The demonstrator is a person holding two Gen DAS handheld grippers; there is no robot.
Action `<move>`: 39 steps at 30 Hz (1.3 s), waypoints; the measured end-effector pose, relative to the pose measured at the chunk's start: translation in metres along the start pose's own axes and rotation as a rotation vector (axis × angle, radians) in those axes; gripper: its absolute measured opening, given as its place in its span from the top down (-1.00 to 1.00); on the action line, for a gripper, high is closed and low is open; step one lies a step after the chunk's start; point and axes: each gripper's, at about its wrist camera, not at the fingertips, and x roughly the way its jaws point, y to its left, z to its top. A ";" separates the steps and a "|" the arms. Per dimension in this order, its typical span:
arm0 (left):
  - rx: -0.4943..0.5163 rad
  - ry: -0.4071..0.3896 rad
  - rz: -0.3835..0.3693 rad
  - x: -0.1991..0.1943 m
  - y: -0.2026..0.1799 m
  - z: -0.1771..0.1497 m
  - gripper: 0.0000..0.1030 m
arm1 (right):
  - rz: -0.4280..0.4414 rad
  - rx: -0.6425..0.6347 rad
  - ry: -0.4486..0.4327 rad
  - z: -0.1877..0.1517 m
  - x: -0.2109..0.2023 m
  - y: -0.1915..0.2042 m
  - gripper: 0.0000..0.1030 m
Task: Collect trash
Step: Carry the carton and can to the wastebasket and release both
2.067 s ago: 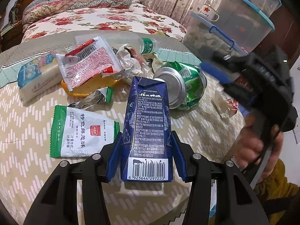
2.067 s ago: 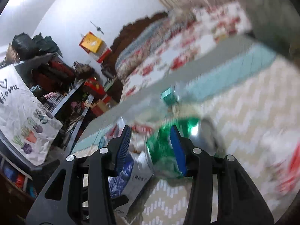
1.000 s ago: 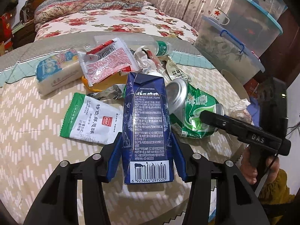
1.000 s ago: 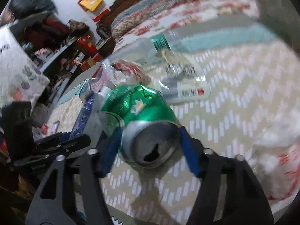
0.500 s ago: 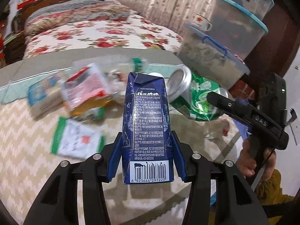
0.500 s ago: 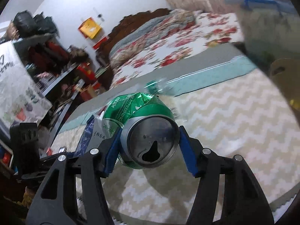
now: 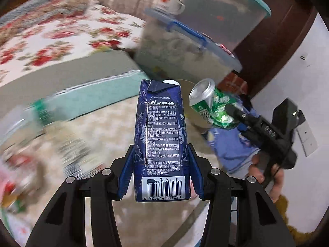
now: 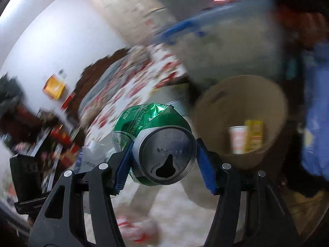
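right gripper (image 8: 164,162) clamps a crushed can (image 8: 160,144), bin (image 8: 273,144) just right and beyond; left gripper (image 7: 161,174) grips an upright carton (image 7: 161,135), farther from the bin.

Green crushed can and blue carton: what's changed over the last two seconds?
The right gripper closed on the crushed green drink can and lifted it off the table toward the round tan bin. The left gripper carried the dark blue milk carton the same way. The carton grip is unchanged.
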 end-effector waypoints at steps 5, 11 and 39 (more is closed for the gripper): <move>0.020 0.090 -0.073 0.065 -0.039 0.035 0.10 | -0.086 0.115 -0.013 0.013 -0.003 -0.063 -0.18; 0.041 0.139 -0.081 0.131 -0.075 0.072 0.07 | -0.148 0.174 -0.008 0.034 0.014 -0.104 -0.20; -0.111 -0.285 0.162 -0.150 0.063 -0.054 -0.35 | 0.199 -0.131 0.234 -0.089 0.003 0.030 -0.27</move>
